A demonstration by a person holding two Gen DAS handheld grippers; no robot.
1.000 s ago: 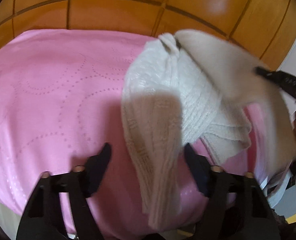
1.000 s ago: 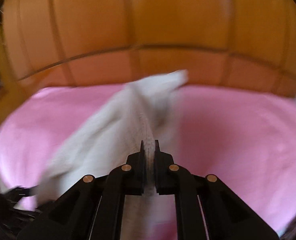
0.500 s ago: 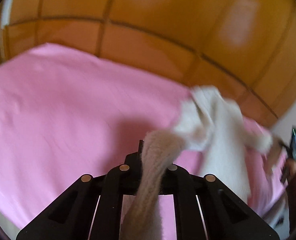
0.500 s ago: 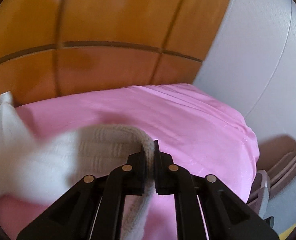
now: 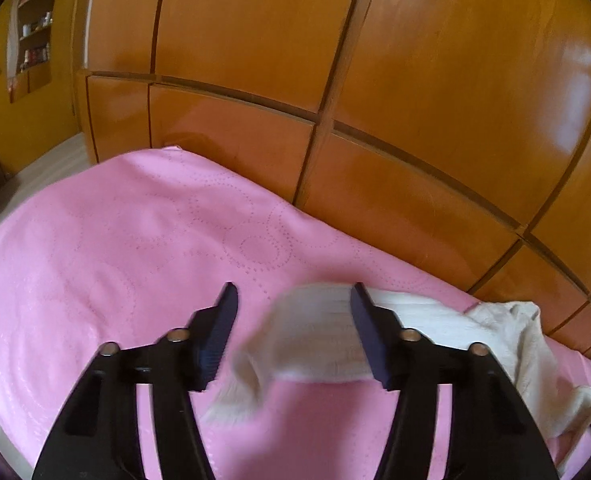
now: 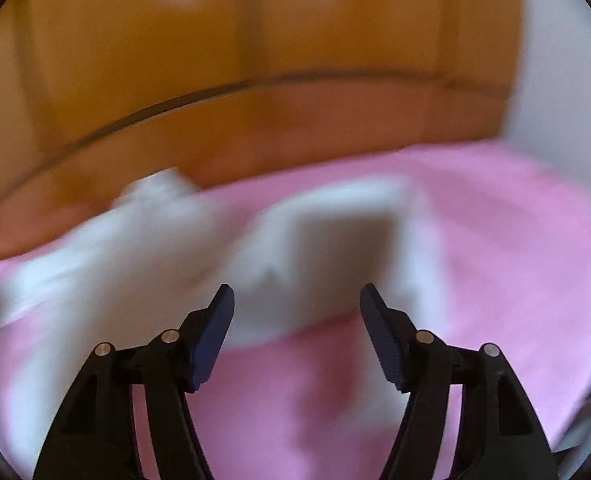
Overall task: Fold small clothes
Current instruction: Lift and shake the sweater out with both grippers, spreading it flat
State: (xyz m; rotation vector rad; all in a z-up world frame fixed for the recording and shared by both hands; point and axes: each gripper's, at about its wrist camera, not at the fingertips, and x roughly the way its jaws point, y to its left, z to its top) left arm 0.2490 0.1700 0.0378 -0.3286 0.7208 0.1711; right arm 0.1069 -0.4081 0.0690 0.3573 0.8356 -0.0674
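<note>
A small cream knitted garment lies spread across the pink bedcover, running from between my left fingers out to the right edge. My left gripper is open just above one end of it, holding nothing. In the right wrist view, which is blurred, the same garment lies on the pink cover just beyond my right gripper, which is open and empty.
Orange wooden wardrobe doors stand close behind the bed. A doorway with shelves shows at the far left. A white wall is at the right in the right wrist view.
Both grippers were shut on the garment half a second ago and have opened. The garment has dropped onto the bedcover. The right view is now blurred by motion.
</note>
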